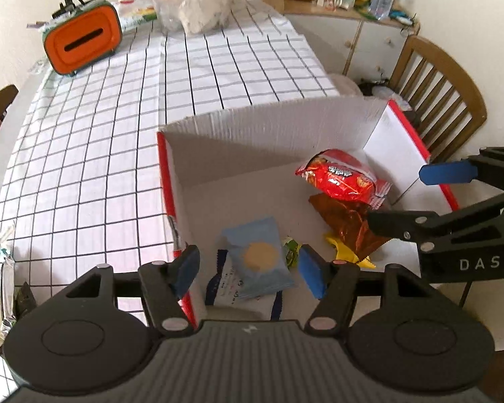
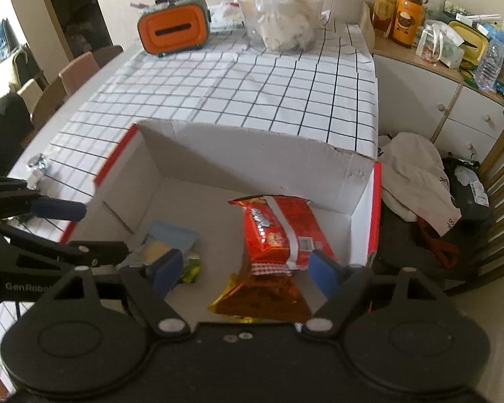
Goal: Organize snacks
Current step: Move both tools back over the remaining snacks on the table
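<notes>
Snacks lay inside the open cardboard box [image 2: 198, 154] on the checked tablecloth [image 1: 117, 134]: a red packet [image 2: 275, 228] resting on an orange-brown packet [image 2: 265, 299] toward the right wall, a light blue packet [image 1: 258, 258] on a white-and-navy packet [image 1: 225, 292] toward the left. Both tools hung over the box with nothing between their blue pads. Left gripper [image 1: 248, 268]: jaws apart above the blue packet. Right gripper [image 2: 245, 272]: jaws wide above the red packet. An orange container [image 1: 84, 40] stood at the far edge.
</notes>
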The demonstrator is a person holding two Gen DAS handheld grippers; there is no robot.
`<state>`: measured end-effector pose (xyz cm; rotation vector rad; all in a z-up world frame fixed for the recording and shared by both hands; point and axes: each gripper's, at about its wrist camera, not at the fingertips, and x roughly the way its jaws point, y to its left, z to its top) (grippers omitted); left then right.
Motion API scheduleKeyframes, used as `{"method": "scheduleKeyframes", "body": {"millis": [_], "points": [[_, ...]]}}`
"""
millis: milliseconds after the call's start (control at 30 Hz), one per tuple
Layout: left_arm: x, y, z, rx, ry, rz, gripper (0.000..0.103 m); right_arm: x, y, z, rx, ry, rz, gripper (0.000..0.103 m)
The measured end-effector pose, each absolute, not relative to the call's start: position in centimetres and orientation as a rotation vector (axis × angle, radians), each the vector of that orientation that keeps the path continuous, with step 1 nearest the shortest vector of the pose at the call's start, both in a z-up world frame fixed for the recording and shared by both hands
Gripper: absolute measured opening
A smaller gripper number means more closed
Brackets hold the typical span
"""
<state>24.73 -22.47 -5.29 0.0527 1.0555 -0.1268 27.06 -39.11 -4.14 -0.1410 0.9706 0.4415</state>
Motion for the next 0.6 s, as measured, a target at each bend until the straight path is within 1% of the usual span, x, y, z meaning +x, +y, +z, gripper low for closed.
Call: {"method": "scheduleKeyframes", "body": {"millis": [200,300,433,600], "points": [[22.7,-21.5,-3.4,0.063,0.971,-0.135,0.065,24.8,-38.1,-2.4,-0.135,0.906,0.466,0.084],[21.4,-20.8,-2.5,0.085,0.923,-0.135,0.071,23.5,-37.4,-1.5,-0.123,0.875,0.483,0.085],[19.7,-19.4,-1.6,0.118,0.865,-0.123,0.074,21.8,-36.0,-0.7,-0.120,0.839,0.511,0.087],[17.9,-17.1,-0.8,0.111,0.821,-0.122,0.079,19.9,-33.8,0.0,-0.121,0.793,0.544,0.090]]}}
